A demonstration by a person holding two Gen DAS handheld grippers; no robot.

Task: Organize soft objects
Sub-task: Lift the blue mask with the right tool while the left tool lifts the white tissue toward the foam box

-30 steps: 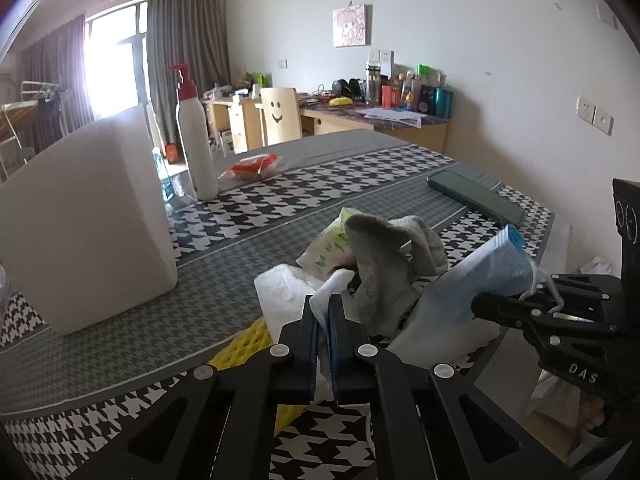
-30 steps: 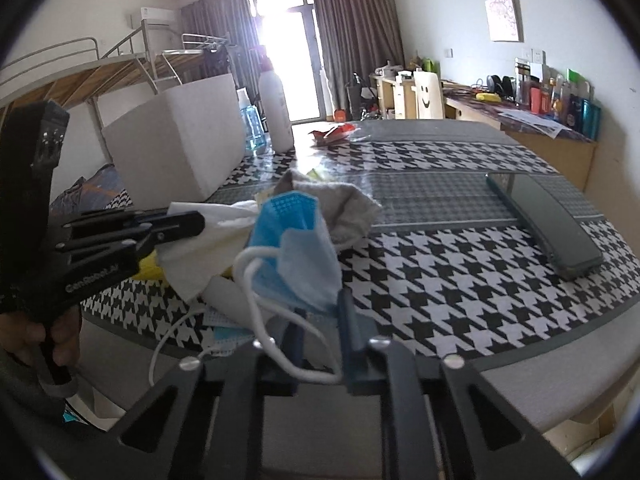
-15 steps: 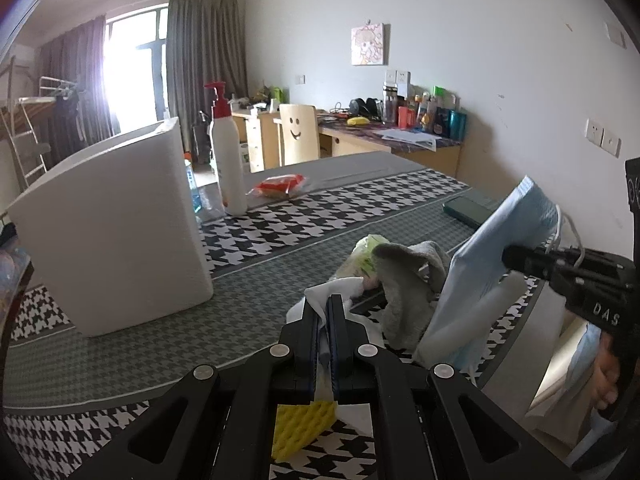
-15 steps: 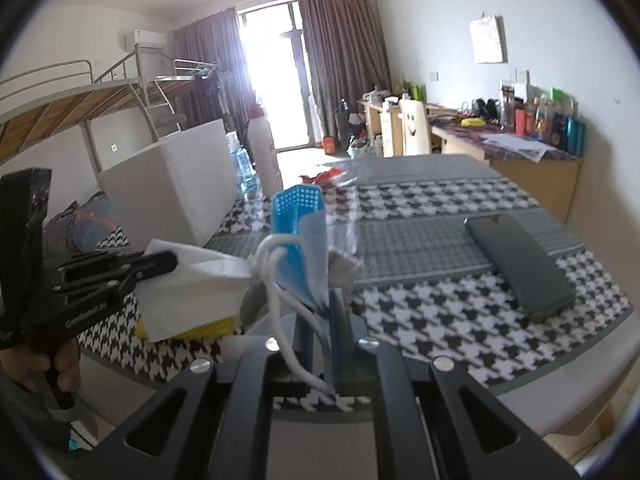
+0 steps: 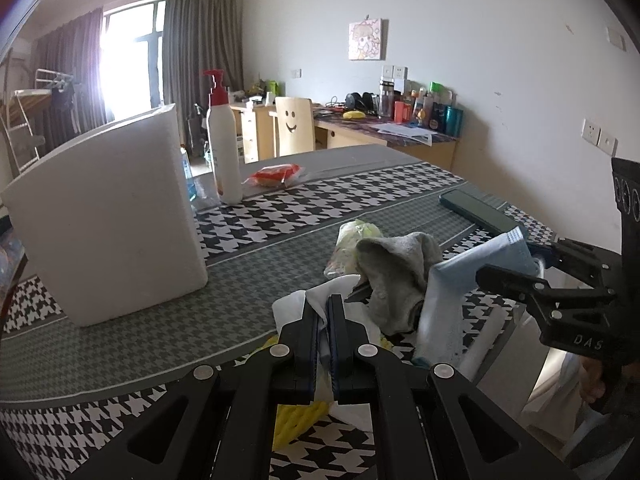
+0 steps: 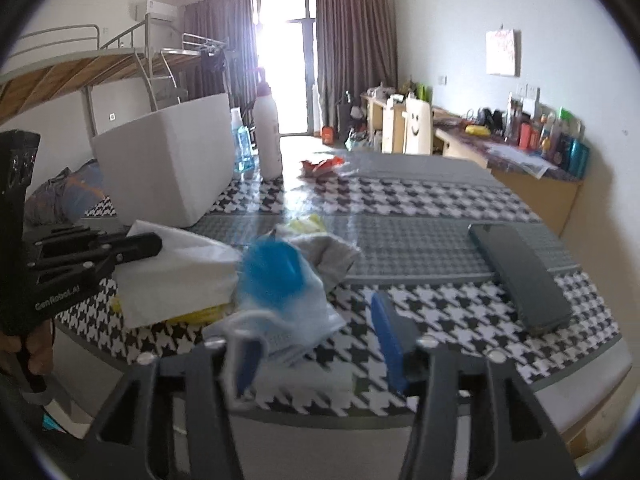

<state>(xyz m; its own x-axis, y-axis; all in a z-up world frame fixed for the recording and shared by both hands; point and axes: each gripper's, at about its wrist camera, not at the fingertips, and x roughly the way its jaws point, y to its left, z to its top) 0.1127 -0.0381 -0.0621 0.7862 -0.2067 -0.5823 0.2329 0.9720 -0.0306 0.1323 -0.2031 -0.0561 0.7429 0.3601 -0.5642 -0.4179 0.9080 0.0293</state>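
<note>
Fingers of the right gripper (image 6: 320,344) had just been parting, releasing the blue face mask (image 6: 280,284) onto the bench (image 6: 440,320) edge pile; the left gripper (image 5: 323,320) stayed clenched on white tissue (image 5: 316,300). Good practice: withdraw without snagging the ear loop.

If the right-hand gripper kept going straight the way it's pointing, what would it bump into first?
Probably the blue face mask, lying just ahead of the right gripper toward its left finger. Straight down the middle there is only the houndstooth tablecloth, so depth makes this uncertain.
</note>
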